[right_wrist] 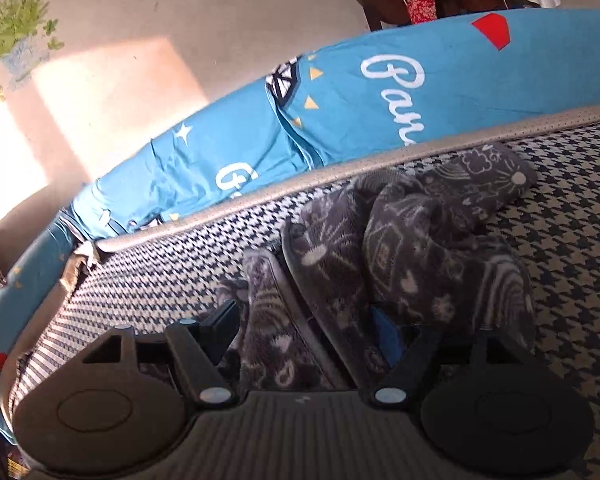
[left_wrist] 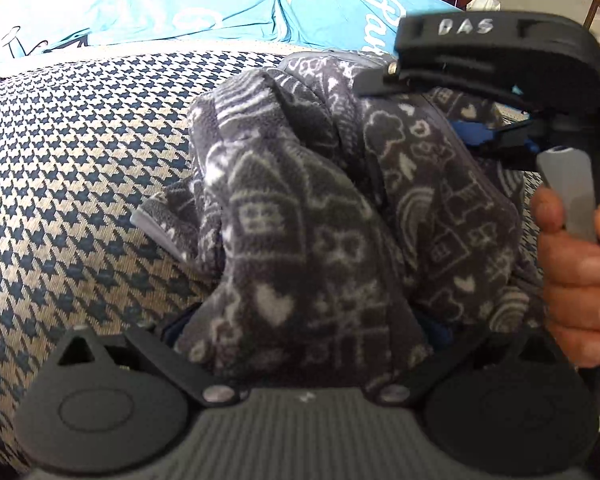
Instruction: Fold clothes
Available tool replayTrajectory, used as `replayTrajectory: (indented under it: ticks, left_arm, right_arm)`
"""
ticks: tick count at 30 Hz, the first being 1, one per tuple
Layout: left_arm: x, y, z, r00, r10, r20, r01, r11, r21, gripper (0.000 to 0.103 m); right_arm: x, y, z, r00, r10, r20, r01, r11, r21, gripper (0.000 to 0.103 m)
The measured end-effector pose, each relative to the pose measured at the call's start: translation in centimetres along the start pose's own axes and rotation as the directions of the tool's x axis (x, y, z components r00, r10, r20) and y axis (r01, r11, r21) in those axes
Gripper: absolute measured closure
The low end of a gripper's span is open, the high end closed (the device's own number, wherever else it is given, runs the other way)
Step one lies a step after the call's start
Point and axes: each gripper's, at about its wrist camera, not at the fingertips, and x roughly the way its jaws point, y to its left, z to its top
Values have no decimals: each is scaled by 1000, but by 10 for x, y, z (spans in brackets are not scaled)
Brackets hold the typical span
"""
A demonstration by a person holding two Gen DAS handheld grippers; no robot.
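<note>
The fleece garment (left_wrist: 308, 216) is dark grey and fuzzy, with pale little houses, hearts, clouds and rainbows drawn all over it. It sits in a soft, bunched heap on the houndstooth mattress (left_wrist: 80, 168), with folds and a pale hem poking out on one side. The left claw (left_wrist: 300, 344) has a thick fold of the fleece stuffed between its two fingers, which stand fairly wide apart around the cloth. Just ahead and to its right, the right claw (left_wrist: 476, 136) reaches into the top of the heap, held by the right hand (left_wrist: 576, 264); the fleece hides its tips there. From the right wrist view, the right claw (right_wrist: 304, 336) also has fleece (right_wrist: 412, 248) packed between its fingers. Beyond the heap lies blue bedding (right_wrist: 340, 100) with white writing.
</note>
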Motion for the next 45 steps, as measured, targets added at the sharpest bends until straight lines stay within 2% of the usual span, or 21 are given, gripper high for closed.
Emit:
replayTrajectory:
  ticks: [2, 4, 7, 10, 13, 19, 25, 30, 33, 34, 35, 37, 40, 45]
  left_arm:
    - [1, 0, 0, 1000, -1, -1, 1, 1000, -3, 0]
    - [1, 0, 1, 1000, -1, 0, 1, 1000, -4, 0]
    - [2, 0, 2, 1000, 4, 4, -4, 1000, -1, 0]
    - [-1, -1, 5, 998, 42, 36, -42, 999, 3, 0]
    - [-3, 0, 14, 987, 128, 101, -130, 991, 8, 0]
    - [4, 22, 52, 973, 193, 127, -180, 978, -104, 0]
    - [6, 22, 89, 941, 275, 197, -270, 961, -50, 0]
    - [-13, 27, 120, 894, 327, 306, -329, 943, -47, 0]
    - [-22, 29, 125, 892, 342, 296, -342, 938, -53, 0]
    - [-25, 30, 126, 891, 347, 292, -346, 936, -55, 0]
    - [-26, 34, 122, 903, 351, 248, -346, 936, -63, 0]
    - [-18, 47, 117, 923, 340, 179, -324, 939, -114, 0]
    - [-23, 62, 104, 947, 293, 132, -271, 949, -164, 0]
    - [-42, 66, 101, 929, 315, 197, -285, 944, -163, 0]
  right_arm:
    - [4, 2, -1, 1000, -17, -14, 17, 1000, -13, 53]
    - [6, 2, -2, 999, -30, -27, 29, 999, -29, 78]
    - [2, -2, -2, 999, -31, -11, 30, 999, -20, 87]
    - [-10, -6, 0, 1000, 17, 18, -17, 1000, 26, 89]
    - [-26, -11, 4, 992, 106, 70, -111, 991, 72, 89]
    - [-50, -6, 9, 961, 239, 137, -249, 966, 66, 89]
    - [-52, 12, 8, 944, 291, 157, -298, 954, 21, 89]
    - [-51, 23, 11, 928, 314, 200, -323, 946, 17, 88]
    - [-51, 30, 14, 912, 337, 233, -349, 937, 11, 88]
    - [-49, 32, 14, 913, 335, 232, -345, 938, 3, 88]
    - [-46, 34, 14, 915, 333, 230, -341, 940, -5, 88]
    - [-35, 36, 10, 933, 308, 187, -313, 950, -4, 87]
    - [-18, 34, 1, 956, 272, 111, -275, 961, 11, 87]
    - [-20, 27, -6, 962, 262, 73, -262, 965, -11, 87]
